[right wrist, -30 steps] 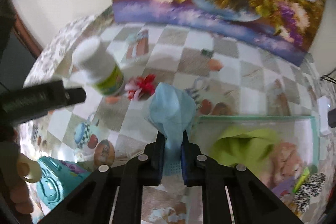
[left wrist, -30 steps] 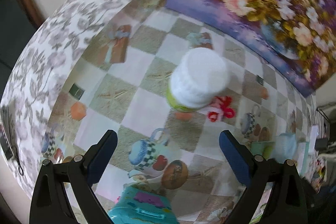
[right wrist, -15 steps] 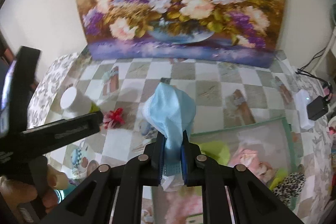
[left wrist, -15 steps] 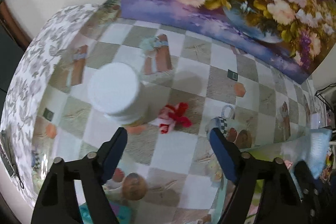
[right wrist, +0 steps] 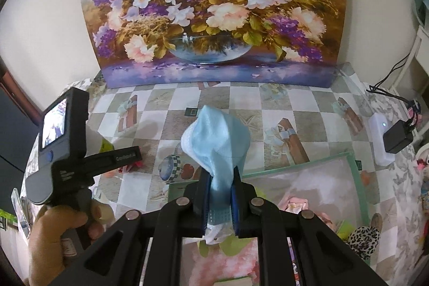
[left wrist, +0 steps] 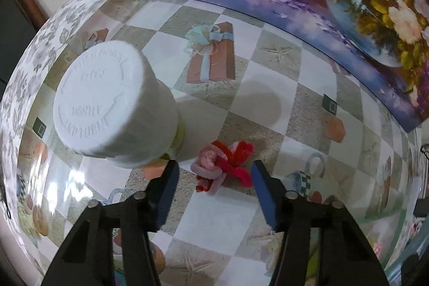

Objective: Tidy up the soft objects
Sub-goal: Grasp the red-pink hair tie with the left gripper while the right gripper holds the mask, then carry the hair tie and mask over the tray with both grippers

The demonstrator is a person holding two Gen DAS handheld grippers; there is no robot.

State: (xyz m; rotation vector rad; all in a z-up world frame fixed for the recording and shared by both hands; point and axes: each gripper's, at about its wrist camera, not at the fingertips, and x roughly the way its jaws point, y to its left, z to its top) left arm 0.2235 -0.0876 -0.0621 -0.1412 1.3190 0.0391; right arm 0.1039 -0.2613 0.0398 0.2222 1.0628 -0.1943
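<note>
A red and pink fuzzy pipe-cleaner twist [left wrist: 222, 165] lies on the checked tablecloth, just right of a white-capped bottle [left wrist: 112, 103]. My left gripper [left wrist: 214, 172] points down over the twist. Its jaws are closing with the twist between them, and the pads do not press it. My right gripper [right wrist: 218, 178] is shut on a light blue face mask [right wrist: 217, 138], held up above the near edge of a clear bag with a green rim [right wrist: 356, 173]. The bag holds pink and green soft things.
A large flower painting [right wrist: 214, 18] leans on the wall at the back of the table. A black adapter with cables [right wrist: 396, 136] sits at the right edge. A leopard-print item [right wrist: 364, 237] lies by the bag. A hand [right wrist: 53, 232] holds the left tool.
The left gripper has swung from the bottle over to the red twist, come down, and narrowed its jaws around it. The right gripper has risen and pulled back with the mask.
</note>
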